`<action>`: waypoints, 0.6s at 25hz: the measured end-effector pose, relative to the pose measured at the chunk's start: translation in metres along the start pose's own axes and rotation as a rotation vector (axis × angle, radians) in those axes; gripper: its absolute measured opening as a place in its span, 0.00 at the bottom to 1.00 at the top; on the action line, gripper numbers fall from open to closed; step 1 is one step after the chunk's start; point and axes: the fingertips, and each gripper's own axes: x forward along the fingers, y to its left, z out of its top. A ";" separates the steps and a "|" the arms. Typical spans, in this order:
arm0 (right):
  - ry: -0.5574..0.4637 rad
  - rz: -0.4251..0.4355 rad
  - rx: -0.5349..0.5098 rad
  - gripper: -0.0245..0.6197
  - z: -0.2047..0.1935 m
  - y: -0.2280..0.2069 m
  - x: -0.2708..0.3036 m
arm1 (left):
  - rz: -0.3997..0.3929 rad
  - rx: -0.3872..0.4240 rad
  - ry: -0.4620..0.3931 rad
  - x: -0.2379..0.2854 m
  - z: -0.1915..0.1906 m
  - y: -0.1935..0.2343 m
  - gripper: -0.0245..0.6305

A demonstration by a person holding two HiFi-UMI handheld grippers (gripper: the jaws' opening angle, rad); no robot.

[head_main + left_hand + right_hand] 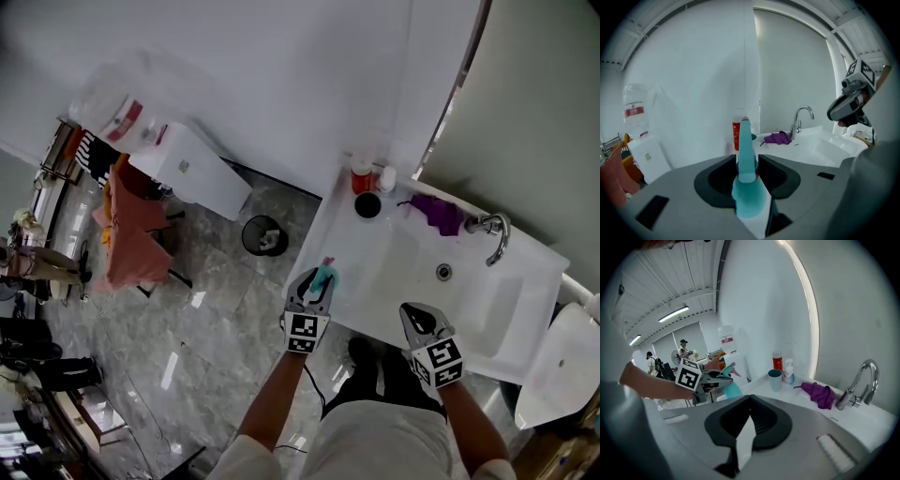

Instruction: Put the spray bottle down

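A teal spray bottle (325,275) is clamped in my left gripper (314,284), which is shut on it just over the left front edge of the white sink counter (394,272). In the left gripper view the bottle (749,199) fills the gap between the dark jaws, its head pointing away from the camera. The right gripper view shows the bottle (730,389) and the left gripper (710,377) at left. My right gripper (412,314) hovers at the counter's front edge; its jaws (750,399) meet at the tips with nothing between them.
At the counter's back stand a red bottle (361,175), a small white pump bottle (386,178) and a dark cup (367,204). A purple cloth (438,214) lies beside the faucet (495,234). A bin (264,234) stands on the floor at left, a toilet (562,366) at right.
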 end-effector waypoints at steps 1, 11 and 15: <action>0.003 0.001 0.001 0.05 -0.001 -0.002 0.003 | 0.000 0.000 0.002 0.005 -0.003 0.000 0.26; 0.038 0.006 -0.002 0.05 -0.011 -0.001 0.025 | -0.003 -0.011 0.005 0.036 -0.027 0.007 0.26; 0.047 0.003 -0.005 0.05 -0.011 0.000 0.029 | 0.000 -0.015 0.013 0.042 -0.037 0.011 0.27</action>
